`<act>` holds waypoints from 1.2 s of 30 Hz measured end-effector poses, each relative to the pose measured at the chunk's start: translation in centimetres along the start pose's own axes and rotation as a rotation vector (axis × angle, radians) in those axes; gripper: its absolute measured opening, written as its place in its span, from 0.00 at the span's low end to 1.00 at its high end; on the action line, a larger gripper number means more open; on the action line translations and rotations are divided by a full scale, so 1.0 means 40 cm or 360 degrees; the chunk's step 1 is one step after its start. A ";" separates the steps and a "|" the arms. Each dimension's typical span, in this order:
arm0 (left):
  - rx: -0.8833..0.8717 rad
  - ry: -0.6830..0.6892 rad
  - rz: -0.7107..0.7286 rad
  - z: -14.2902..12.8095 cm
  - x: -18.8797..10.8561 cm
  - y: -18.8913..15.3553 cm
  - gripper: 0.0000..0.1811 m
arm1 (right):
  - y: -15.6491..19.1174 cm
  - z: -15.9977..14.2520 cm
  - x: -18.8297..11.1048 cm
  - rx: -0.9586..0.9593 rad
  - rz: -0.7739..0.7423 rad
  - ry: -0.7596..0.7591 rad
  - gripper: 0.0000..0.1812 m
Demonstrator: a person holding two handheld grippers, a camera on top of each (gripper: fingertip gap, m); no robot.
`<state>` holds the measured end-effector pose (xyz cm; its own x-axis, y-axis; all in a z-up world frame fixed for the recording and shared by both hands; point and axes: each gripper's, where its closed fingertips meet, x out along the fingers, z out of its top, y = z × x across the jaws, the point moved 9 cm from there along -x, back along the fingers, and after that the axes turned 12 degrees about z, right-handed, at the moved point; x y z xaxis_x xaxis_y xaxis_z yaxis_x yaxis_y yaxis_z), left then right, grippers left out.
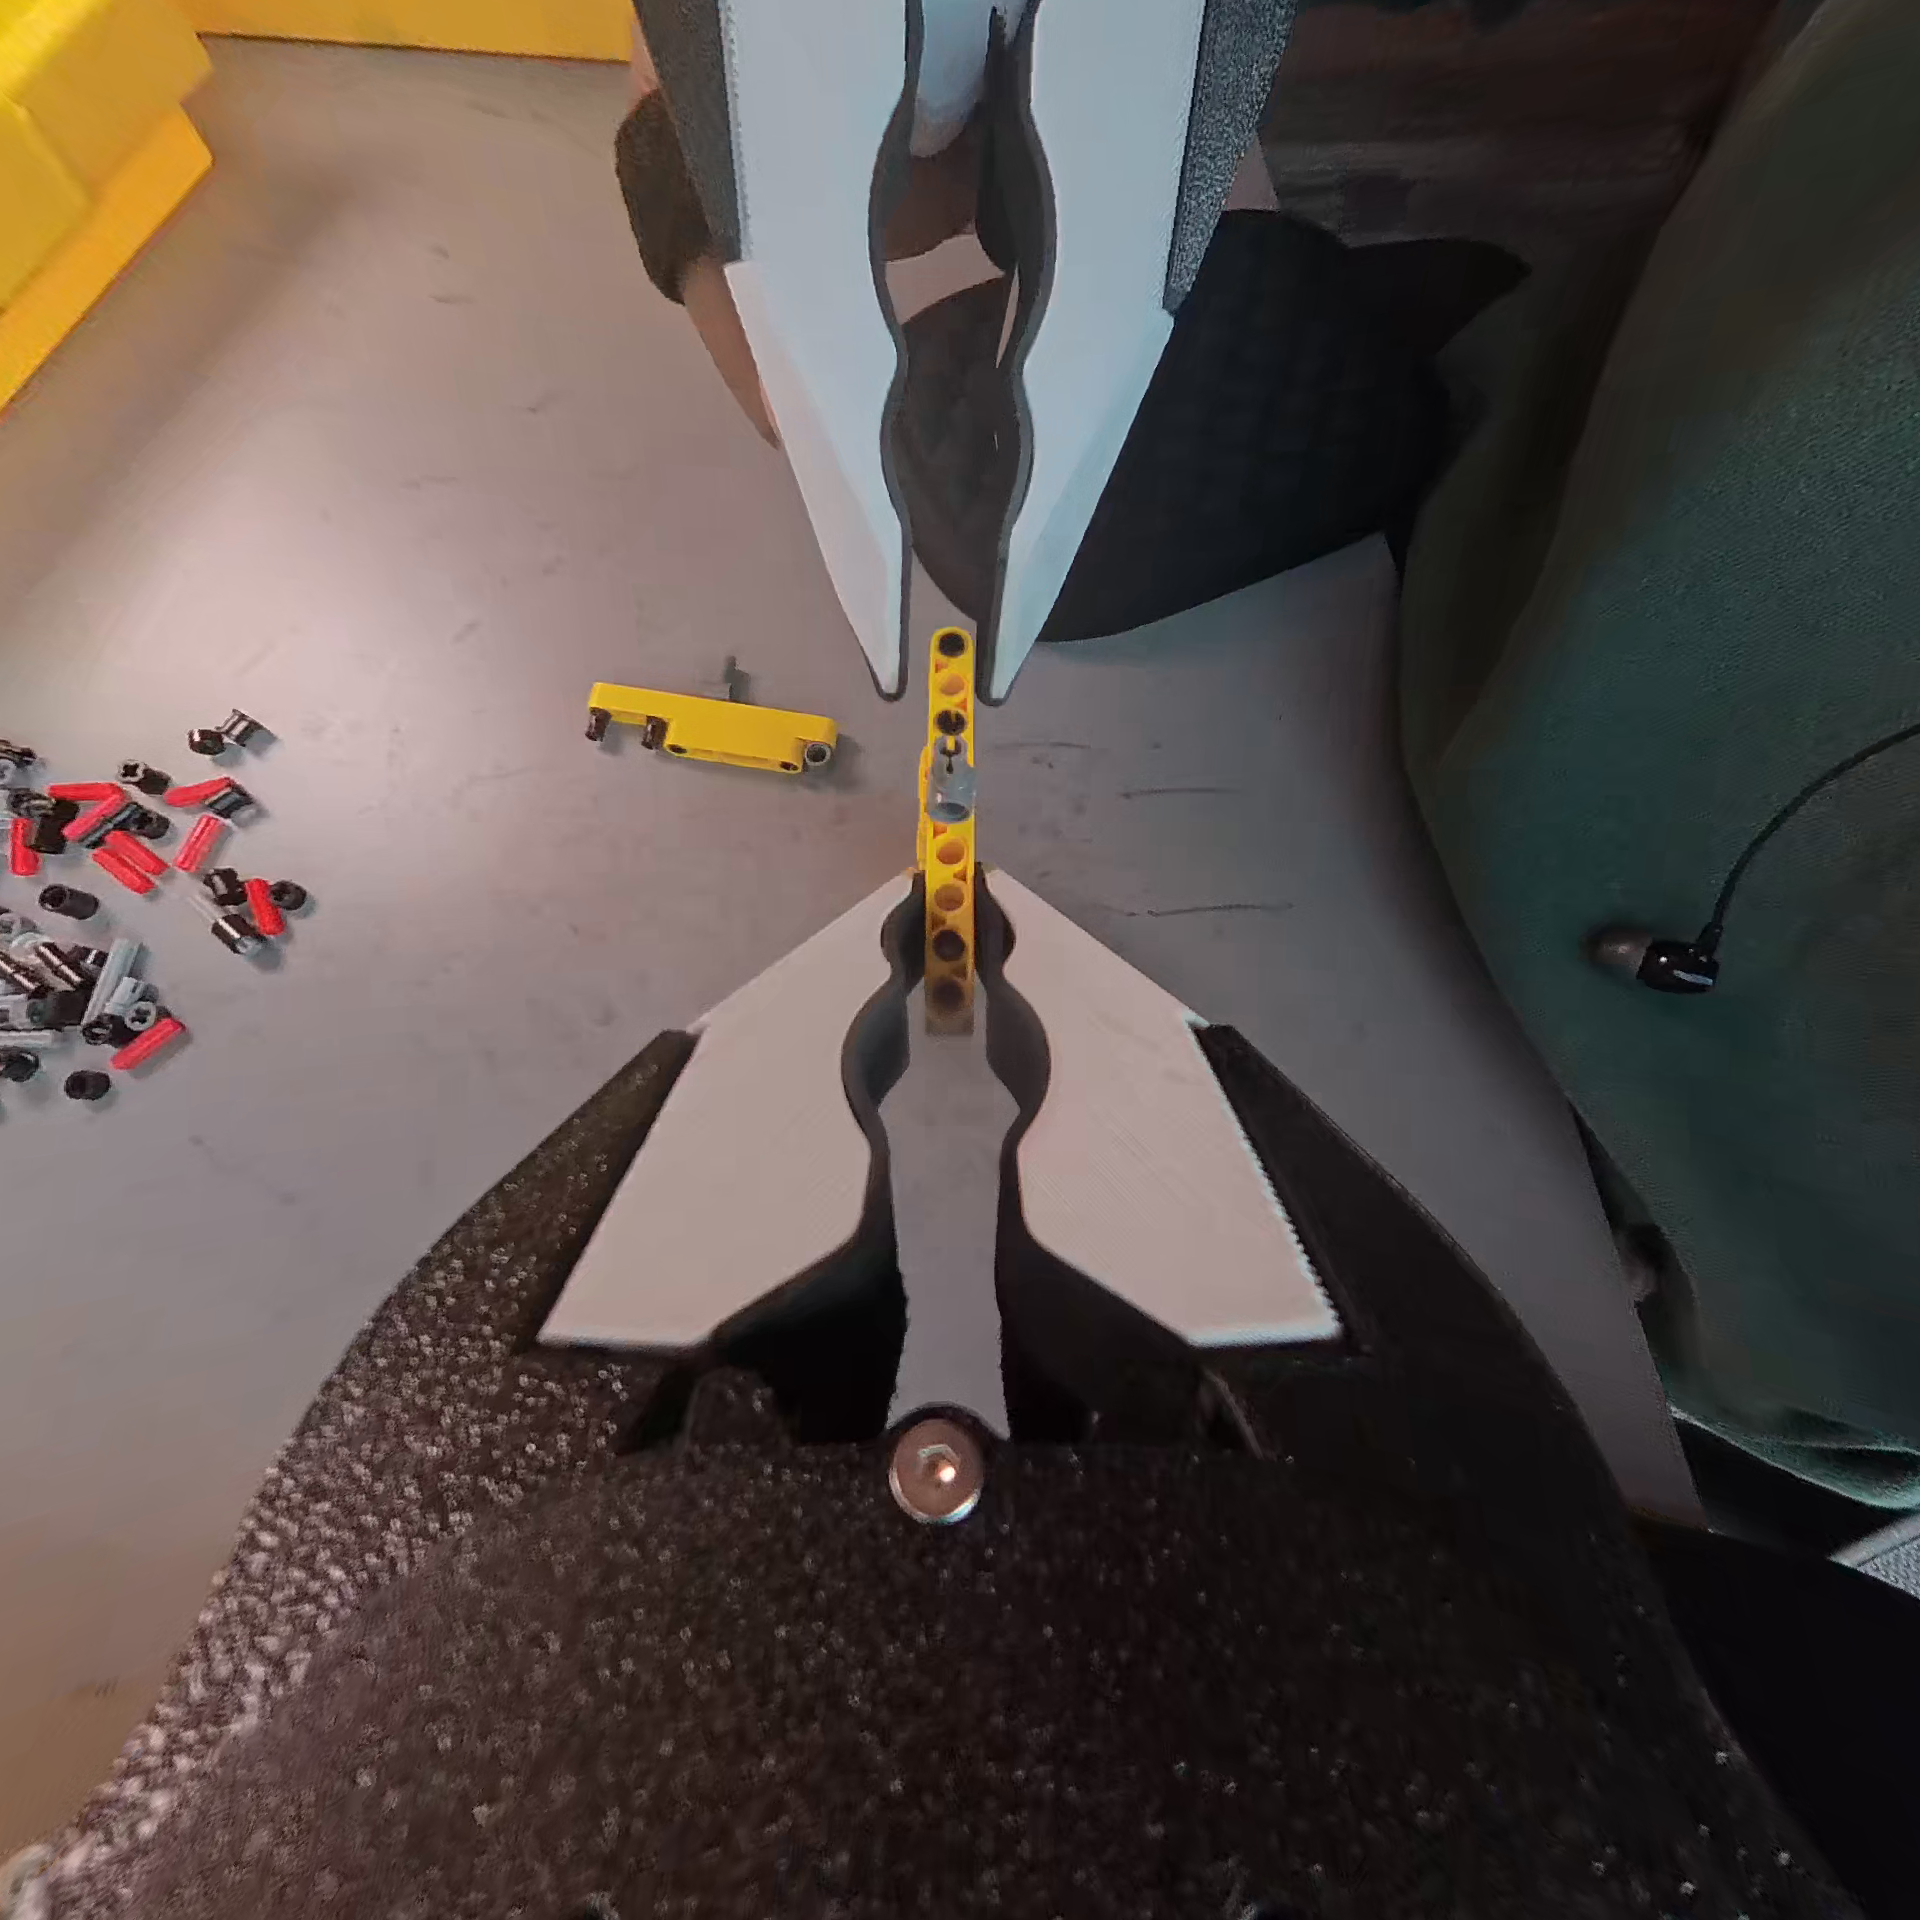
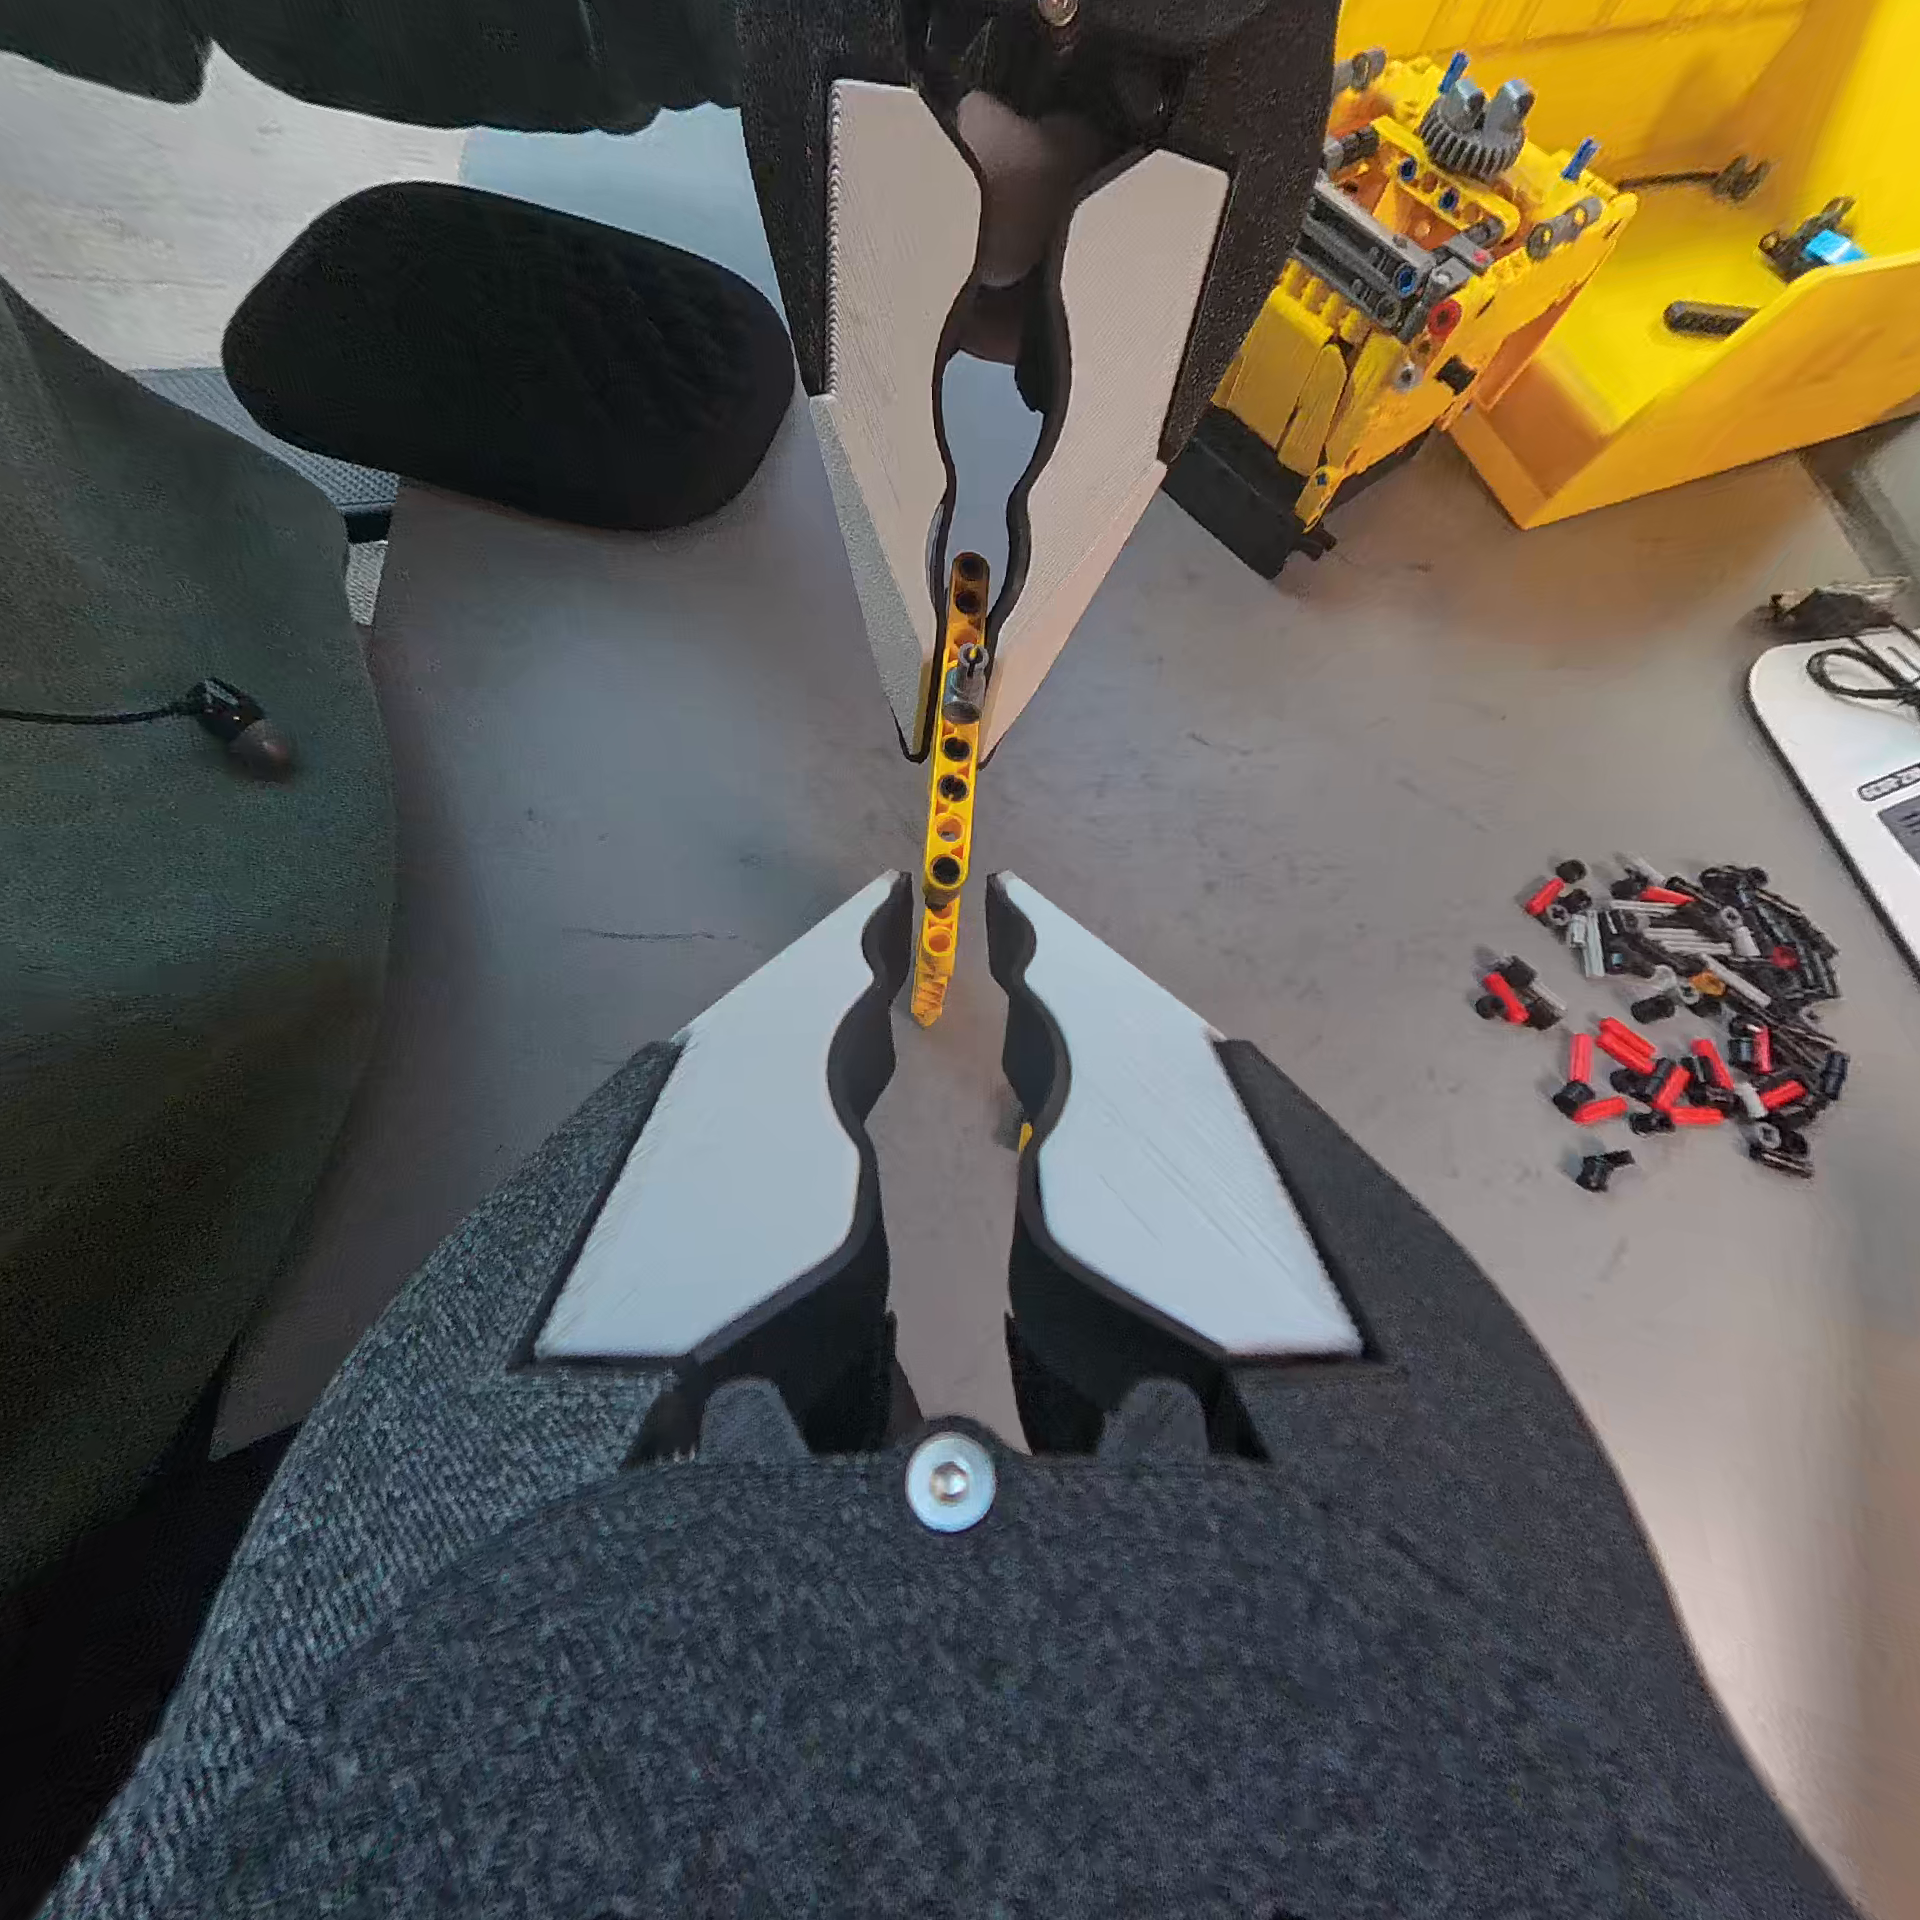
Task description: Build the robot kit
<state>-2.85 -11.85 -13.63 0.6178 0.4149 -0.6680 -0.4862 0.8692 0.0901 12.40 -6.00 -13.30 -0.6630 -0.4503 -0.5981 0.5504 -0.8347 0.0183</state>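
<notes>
While I look along the left hand-held gripper [image 1: 948,883], I see its pale, ribbed printed fingers set in speckled black foam and closed narrow on a long yellow plastic beam with a row of round holes [image 1: 949,831]. The beam stands on edge above the grey matte tabletop [image 1: 436,499], and a small grey pin [image 1: 952,781] pokes from one middle hole. The right hand-held gripper [image 1: 940,686] faces mine from the far side, its wavy black-lined fingertips flanking the beam's far end; I cannot tell from here whether they touch it. A shorter yellow holed beam with black pins [image 1: 712,729] lies flat just left of them. Well apart to the left sits a loose heap of small red, black and grey connector pins [image 1: 114,914]. A dark green fabric garment [image 1: 1704,582] fills the right side.

From the right wrist view, the right hand-held gripper [image 2: 943,883] stands part open: the long beam [image 2: 951,821] passes between its tips, close against the left finger, with a clear gap to the right one. The left hand-held gripper [image 2: 951,743] clamps the beam's far half, where the grey pin [image 2: 966,681] sits. A yellow brick-built model with grey gears [image 2: 1392,301] stands beside a yellow plastic tray [image 2: 1704,384] at upper right, and the pin heap [image 2: 1673,1018] lies to the right.
</notes>
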 end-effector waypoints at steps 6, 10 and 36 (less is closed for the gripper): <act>-0.0028 0.0005 -0.0050 -0.013 0.026 0.016 0.04 | -0.019 -0.022 0.013 0.0114 0.0068 -0.0054 0.04; -0.0028 -0.0010 -0.0044 -0.024 0.031 0.012 0.04 | -0.018 -0.027 0.021 0.0131 0.0080 -0.0039 0.04; 0.0041 -0.0019 0.0086 -0.051 0.040 -0.009 0.04 | -0.025 0.012 0.059 0.0122 0.0094 0.0275 0.04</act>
<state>-2.95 -12.06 -16.22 0.5985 0.4645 -0.6528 -0.5032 0.8520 0.1448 10.04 -6.40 -14.36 -0.5302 -0.4435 -0.7226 0.5411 -0.8331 0.1143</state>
